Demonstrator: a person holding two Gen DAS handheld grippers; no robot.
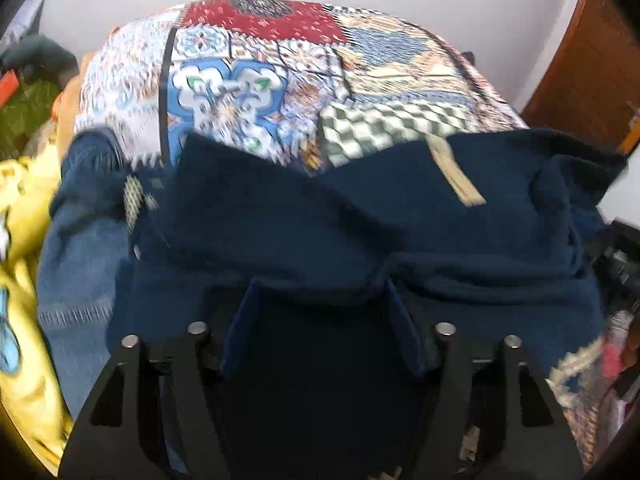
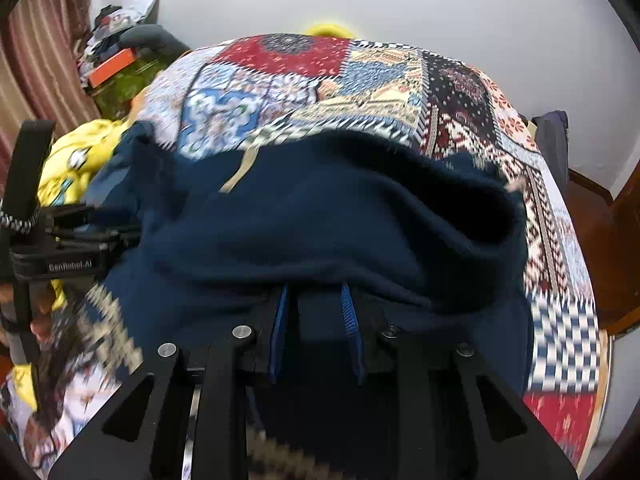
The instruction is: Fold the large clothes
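Note:
A large navy fleece garment (image 1: 304, 216) lies bunched on a patchwork bedspread (image 1: 248, 92), with a beige label (image 1: 456, 176) on its upper side. My left gripper (image 1: 322, 286) stands open with its blue pads (image 1: 236, 328) wide apart, over a fold of the navy cloth and not pressing it. In the right wrist view the same garment (image 2: 320, 220) forms a thick rolled fold. My right gripper (image 2: 313, 294) is open by a narrow gap, its tips under the edge of that fold. The left gripper's black body (image 2: 52, 264) shows at the left edge.
Blue jeans (image 1: 76, 248) and a yellow printed cloth (image 1: 24, 216) lie left of the garment. A cluttered pile with an orange box (image 2: 112, 66) sits at the far left by a curtain. Wooden furniture (image 2: 612, 240) stands to the right; a white wall (image 2: 440, 8) is behind.

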